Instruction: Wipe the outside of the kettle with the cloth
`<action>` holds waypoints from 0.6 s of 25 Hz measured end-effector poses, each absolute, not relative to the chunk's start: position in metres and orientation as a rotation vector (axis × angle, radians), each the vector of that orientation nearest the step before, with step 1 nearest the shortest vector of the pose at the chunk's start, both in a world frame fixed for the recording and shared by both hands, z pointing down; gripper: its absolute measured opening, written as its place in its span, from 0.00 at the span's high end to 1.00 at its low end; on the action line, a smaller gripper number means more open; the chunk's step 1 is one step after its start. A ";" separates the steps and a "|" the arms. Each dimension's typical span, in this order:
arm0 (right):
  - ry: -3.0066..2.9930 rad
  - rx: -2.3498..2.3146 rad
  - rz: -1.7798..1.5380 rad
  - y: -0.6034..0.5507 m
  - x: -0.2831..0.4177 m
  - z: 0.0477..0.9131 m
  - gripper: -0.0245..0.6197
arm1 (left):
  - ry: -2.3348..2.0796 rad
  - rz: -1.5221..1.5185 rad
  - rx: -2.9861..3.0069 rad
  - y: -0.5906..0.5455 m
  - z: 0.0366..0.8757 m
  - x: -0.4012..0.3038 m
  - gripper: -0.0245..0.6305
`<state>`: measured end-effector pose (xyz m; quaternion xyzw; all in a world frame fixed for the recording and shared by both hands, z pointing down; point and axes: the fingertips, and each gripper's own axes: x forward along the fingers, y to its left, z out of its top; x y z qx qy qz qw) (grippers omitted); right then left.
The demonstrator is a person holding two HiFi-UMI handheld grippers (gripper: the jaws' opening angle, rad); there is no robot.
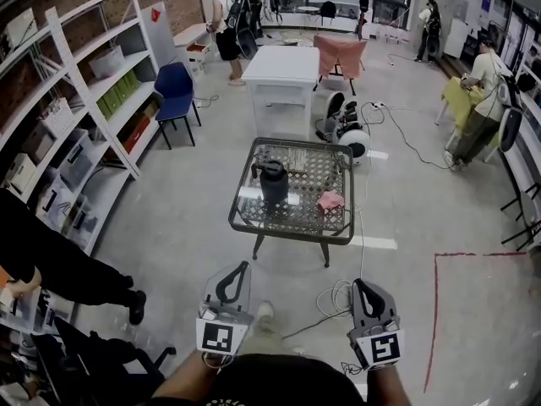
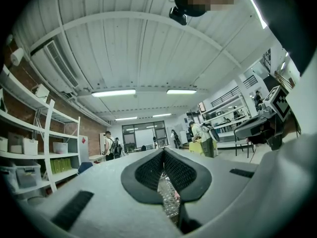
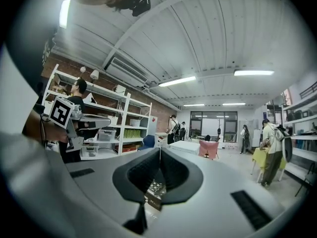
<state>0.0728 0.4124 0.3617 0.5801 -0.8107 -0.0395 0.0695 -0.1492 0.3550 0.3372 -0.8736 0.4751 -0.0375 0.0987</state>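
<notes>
A dark kettle (image 1: 273, 182) stands upright on the low glass table (image 1: 287, 232), left of its middle. To its right, near the table's front right, lies a crumpled pink cloth (image 1: 330, 200). Both grippers hang well short of the table, over the floor by the person's body. My left gripper (image 1: 239, 267) is shut and holds nothing; in its own view the jaws (image 2: 163, 150) meet at the tips, with a sliver of table (image 2: 168, 200) showing below. My right gripper (image 1: 359, 284) is shut and holds nothing too, its tips (image 3: 160, 149) touching.
White shelving (image 1: 93, 100) lines the left wall, and a person in black (image 1: 59, 269) stands beside it. Behind the glass table are a blue chair (image 1: 176, 91), a white table (image 1: 281, 64) and a white machine (image 1: 342, 125). Cables (image 1: 330, 299) cross the floor near my feet.
</notes>
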 end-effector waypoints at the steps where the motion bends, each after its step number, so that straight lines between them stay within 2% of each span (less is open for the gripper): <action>1: -2.442 1.749 -0.111 0.409 0.071 0.362 0.95 | 1.400 -0.120 -2.584 0.351 0.338 -0.150 0.95; 15: -2.430 1.770 -0.068 0.313 0.058 0.375 0.95 | 1.354 -0.165 -2.654 0.246 0.360 -0.152 0.95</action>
